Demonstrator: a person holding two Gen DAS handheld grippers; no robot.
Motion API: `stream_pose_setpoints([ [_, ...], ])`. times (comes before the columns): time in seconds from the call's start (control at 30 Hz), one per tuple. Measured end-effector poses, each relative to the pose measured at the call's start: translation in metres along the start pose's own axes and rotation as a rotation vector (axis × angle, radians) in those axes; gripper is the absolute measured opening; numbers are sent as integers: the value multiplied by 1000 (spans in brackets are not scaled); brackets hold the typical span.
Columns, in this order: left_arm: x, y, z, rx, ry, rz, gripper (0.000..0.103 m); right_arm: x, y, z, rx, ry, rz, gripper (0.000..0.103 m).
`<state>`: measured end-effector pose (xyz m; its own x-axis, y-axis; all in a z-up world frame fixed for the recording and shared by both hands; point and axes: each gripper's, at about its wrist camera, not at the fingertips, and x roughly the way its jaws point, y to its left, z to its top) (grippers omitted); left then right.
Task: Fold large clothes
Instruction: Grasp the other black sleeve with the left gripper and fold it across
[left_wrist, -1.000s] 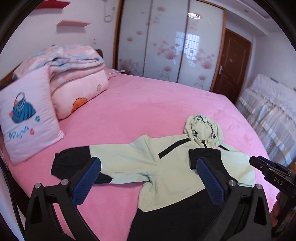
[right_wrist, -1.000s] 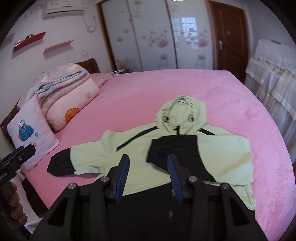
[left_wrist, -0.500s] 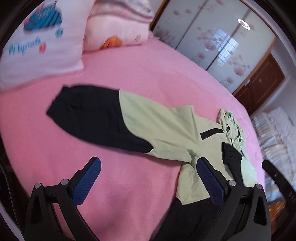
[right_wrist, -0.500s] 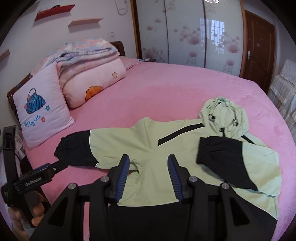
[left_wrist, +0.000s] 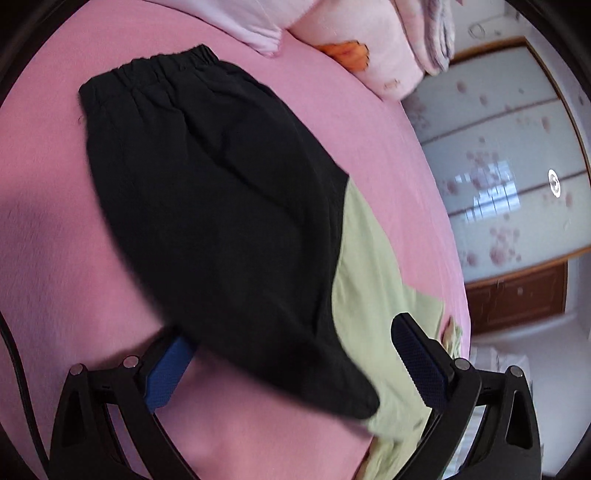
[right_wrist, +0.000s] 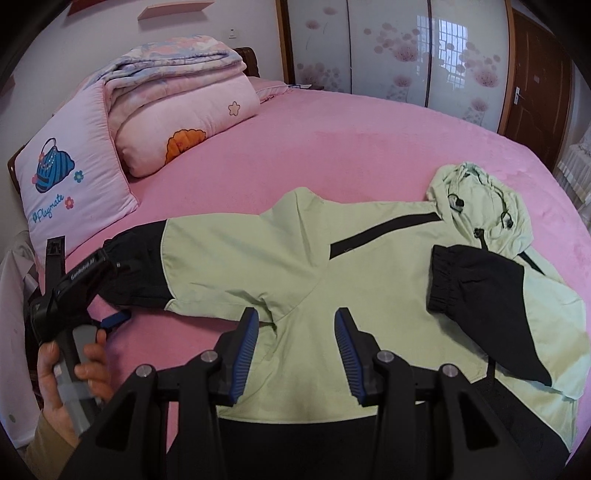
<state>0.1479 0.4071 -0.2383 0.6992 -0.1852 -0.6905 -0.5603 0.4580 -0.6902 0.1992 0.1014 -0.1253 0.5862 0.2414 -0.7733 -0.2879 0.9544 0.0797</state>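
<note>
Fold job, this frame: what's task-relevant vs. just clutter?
In the job:
- jacket
- its outstretched black-cuffed sleeve
- left gripper, open around that sleeve
- right gripper, open above the jacket

Lying about:
- pillow
- folded quilt
- wardrobe doors

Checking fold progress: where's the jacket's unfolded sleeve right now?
In the right wrist view the unfolded sleeve lies flat on the bed, stretched out to the picture's left toward the pillow; the left hand-held gripper straddles its black cuff end.
</note>
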Motion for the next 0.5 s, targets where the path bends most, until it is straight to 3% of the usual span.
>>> stream_pose_setpoints([
  [0.03, 4, -2, 2, -9, -22, 3, 100, 3, -4, -2, 7, 8, 2, 43],
  [0.1, 11, -8, 6, -6, -40, 35, 75, 9, -11, -6, 16, 23, 4, 43],
  [0.13, 16, -11, 8, -3, -47, 50, 34, 12, -16, -9, 22, 30, 4, 43],
  [0.17, 22, -13, 10, -9, -25, 40, 4, 13, -20, -11, 29, 34, 6, 43],
  [0.27, 15, -21, 13, -36, -43, 40, 5, 15, -36, -18, 61, 43, 4, 43],
  [0.37, -7, -69, 4, 106, -126, 63, 4, 13, -54, -26, 104, 42, 1, 43],
  [0.5, -32, -166, -34, 310, -128, -65, 4, 1, -81, -34, 160, 23, -12, 43],
])
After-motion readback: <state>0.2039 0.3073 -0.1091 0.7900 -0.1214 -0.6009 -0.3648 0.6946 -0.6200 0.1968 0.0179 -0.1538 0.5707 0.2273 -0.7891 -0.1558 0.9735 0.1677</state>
